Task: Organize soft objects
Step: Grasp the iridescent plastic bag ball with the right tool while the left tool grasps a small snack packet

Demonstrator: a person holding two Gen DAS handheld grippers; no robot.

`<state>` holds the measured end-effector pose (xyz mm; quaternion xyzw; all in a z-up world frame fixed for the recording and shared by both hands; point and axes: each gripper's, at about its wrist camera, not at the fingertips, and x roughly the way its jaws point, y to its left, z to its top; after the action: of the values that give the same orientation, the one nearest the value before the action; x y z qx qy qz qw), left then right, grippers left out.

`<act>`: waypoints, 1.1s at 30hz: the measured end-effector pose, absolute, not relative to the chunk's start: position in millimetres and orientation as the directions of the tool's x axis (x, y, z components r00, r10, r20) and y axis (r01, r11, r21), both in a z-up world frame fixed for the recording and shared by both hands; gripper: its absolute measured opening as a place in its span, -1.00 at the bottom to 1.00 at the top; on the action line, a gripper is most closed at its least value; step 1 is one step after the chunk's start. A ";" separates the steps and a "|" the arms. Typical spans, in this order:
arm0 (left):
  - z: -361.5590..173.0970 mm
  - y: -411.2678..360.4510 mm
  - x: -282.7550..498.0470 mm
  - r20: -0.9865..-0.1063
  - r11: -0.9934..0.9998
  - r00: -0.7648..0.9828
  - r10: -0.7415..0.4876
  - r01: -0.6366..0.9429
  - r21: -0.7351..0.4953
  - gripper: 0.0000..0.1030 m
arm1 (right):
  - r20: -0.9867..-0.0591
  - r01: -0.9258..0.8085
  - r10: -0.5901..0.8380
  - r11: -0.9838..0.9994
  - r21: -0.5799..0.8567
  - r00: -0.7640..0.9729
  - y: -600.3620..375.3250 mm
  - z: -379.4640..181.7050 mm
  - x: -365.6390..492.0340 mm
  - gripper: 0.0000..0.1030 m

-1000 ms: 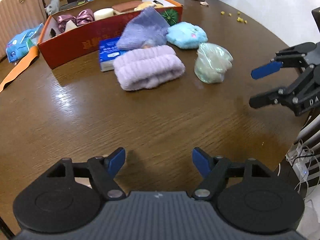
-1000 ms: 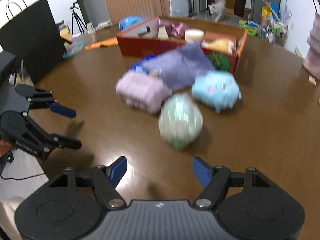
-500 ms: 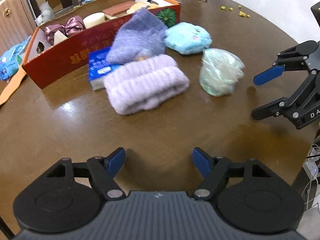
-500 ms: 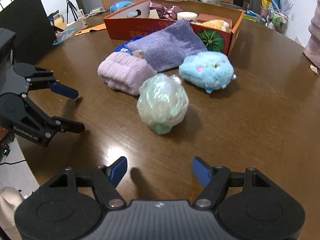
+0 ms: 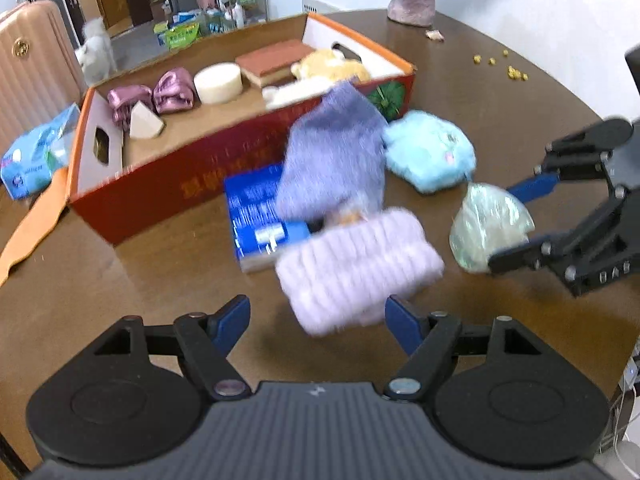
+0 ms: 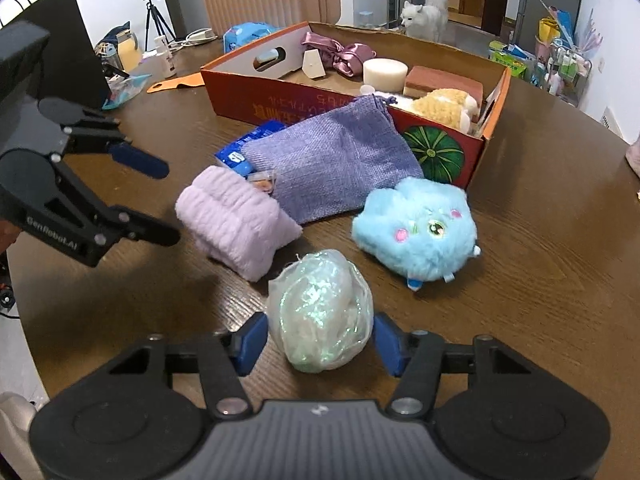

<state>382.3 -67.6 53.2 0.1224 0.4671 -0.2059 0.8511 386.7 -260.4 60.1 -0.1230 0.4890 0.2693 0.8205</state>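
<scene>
Iridescent green film, crumpled into a soft ball [image 6: 320, 312], sits on the brown desk [image 6: 540, 248] straight between the two blue-padded fingers [image 6: 250, 338] of the right gripper [image 6: 316, 342]. Those fingers are spread wide and have not gripped: one pad is just beside the ball's left flank, the other just beside its right, and whether either is brushing the film is too close to tell. Seen from the left wrist, the same ball [image 5: 490, 232] lies partly inside the right gripper's [image 5: 516, 222] span.

The step in hand looks like closing on this ball so it can go into the red cardboard box [image 6: 256, 96]. To do it well, I would push a little deeper so the pads meet the ball at its widest part, then close slowly; the film looks light and springy, likely to squash or slip out forward if pinched near its front edge.

Relative to the ball, the lilac folded towel [image 6: 236, 224] is just beside it on the far left, the blue plush toy [image 6: 416, 228] near it on the far right, and the purple knit pouch [image 6: 332, 160] lies beyond both, leaning on the box.

The left gripper [image 5: 316, 320] hangs released over the desk, its fingers apart and empty, with the lilac towel [image 5: 356, 268] just ahead of them.
</scene>
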 end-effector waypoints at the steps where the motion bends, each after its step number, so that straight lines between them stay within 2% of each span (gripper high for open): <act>1: 55.2 -66.1 387.9 -0.843 0.890 0.484 -0.236 0.455 0.012 0.48 | -0.869 -0.563 0.322 0.824 0.062 0.377 -260.2 60.1 387.7 0.06; 5: 65.8 -69.3 402.7 -0.823 0.892 0.503 -0.262 0.452 -0.007 0.37 | -0.866 -0.558 0.324 0.827 0.064 0.382 -260.9 60.8 391.0 0.04; 9: 67.8 -96.8 404.9 -0.804 0.845 0.512 -0.301 0.534 0.023 0.20 | -0.865 -0.546 0.323 0.835 0.068 0.385 -263.6 59.9 394.2 0.04; 11: 61.3 -110.4 408.7 -0.815 0.824 0.497 -0.299 0.565 0.042 0.01 | -0.864 -0.545 0.323 0.836 0.069 0.386 -263.8 59.9 394.7 0.03; 13: 53.1 -120.1 414.7 -0.832 0.813 0.471 -0.294 0.580 0.041 -0.35 | -0.864 -0.544 0.323 0.836 0.070 0.385 -263.9 59.9 395.9 0.02; 18: 51.3 -119.2 421.3 -0.833 0.817 0.459 -0.309 0.576 0.015 -0.70 | -0.866 -0.546 0.329 0.834 0.079 0.377 -264.3 58.1 396.4 -0.03; 25: 64.5 -113.0 414.1 -0.829 0.819 0.455 -0.325 0.574 -0.007 -0.79 | -0.863 -0.553 0.334 0.829 0.079 0.378 -264.8 60.8 393.6 -0.20; 33: 93.6 -100.6 377.3 -0.812 0.808 0.471 -0.345 0.590 -0.001 -0.83 | -0.862 -0.573 0.326 0.818 0.052 0.388 -263.2 74.8 367.2 -0.23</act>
<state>377.3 -100.6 93.6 0.1412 0.4340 -0.2761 0.8458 367.2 -263.2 74.8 -0.1283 0.4811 0.2732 0.8231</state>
